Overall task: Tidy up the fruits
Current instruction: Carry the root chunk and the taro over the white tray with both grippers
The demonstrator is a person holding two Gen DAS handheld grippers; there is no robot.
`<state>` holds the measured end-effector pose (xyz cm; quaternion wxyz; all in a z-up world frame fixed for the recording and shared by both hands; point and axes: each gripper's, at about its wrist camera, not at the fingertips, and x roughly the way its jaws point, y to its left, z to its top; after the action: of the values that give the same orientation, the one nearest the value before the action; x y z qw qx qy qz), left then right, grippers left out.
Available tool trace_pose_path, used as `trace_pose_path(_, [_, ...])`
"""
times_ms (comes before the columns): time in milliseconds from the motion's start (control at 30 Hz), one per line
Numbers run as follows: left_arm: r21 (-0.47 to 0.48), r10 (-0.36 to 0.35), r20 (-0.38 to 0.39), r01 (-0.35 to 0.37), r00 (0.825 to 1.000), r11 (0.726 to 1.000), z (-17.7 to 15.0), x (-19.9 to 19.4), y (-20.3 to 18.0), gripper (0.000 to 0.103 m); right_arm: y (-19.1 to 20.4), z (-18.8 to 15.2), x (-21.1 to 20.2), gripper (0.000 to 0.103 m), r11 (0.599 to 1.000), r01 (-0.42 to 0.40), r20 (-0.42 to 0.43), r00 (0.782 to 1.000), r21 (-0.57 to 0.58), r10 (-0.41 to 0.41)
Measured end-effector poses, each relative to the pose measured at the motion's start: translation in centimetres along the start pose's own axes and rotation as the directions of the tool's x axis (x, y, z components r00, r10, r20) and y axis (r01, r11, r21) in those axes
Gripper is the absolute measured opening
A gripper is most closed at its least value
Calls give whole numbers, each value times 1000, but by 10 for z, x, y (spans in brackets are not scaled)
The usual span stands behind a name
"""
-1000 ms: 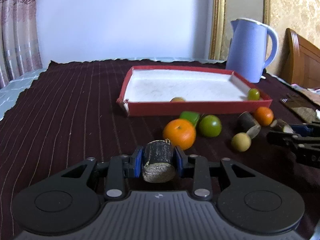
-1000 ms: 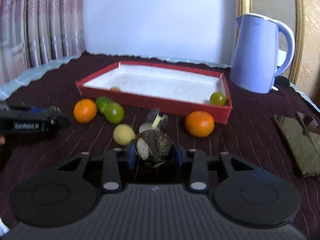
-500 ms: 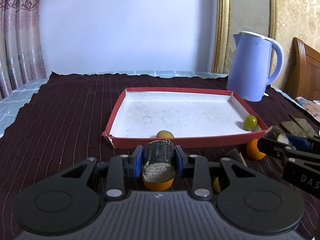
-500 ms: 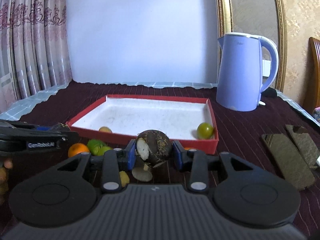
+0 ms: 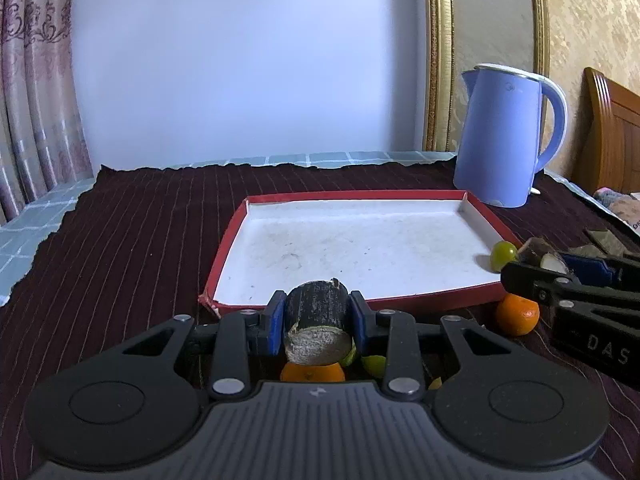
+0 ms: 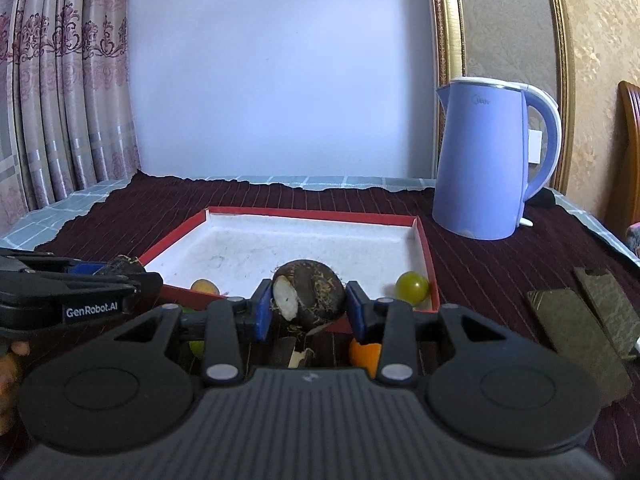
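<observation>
My left gripper (image 5: 318, 322) is shut on a dark sugarcane piece (image 5: 316, 326), held above the near edge of the red tray (image 5: 320, 306). My right gripper (image 6: 308, 308) is shut on a dark round water chestnut (image 6: 310, 294), held at the tray's near rim (image 6: 424, 240). In the tray lie a green fruit (image 6: 412, 288) at the right and a small yellow fruit (image 6: 205, 287) at the left. Below the grippers, in front of the tray, lie an orange (image 5: 517, 315), another orange (image 5: 312, 372) and green fruit (image 5: 374, 364), partly hidden.
A blue kettle (image 6: 492, 160) stands behind the tray at the right. Dark flat slabs (image 6: 580, 320) lie on the cloth at the right. The table has a dark striped cloth (image 5: 120, 260). A wooden chair (image 5: 612, 128) is at the far right.
Both grippers have risen and moved forward toward the tray with their loads. The loose fruit has dropped below the fingers in both views.
</observation>
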<state>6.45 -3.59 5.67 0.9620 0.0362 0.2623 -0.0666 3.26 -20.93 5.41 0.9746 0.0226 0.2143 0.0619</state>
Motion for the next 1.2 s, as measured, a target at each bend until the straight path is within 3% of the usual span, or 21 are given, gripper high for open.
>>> trace_pose_path(1200, [24,87,-37,-86,996,996,28,43,-9,32,-7,21,27,36,999,24,-16,1000,-21,-24])
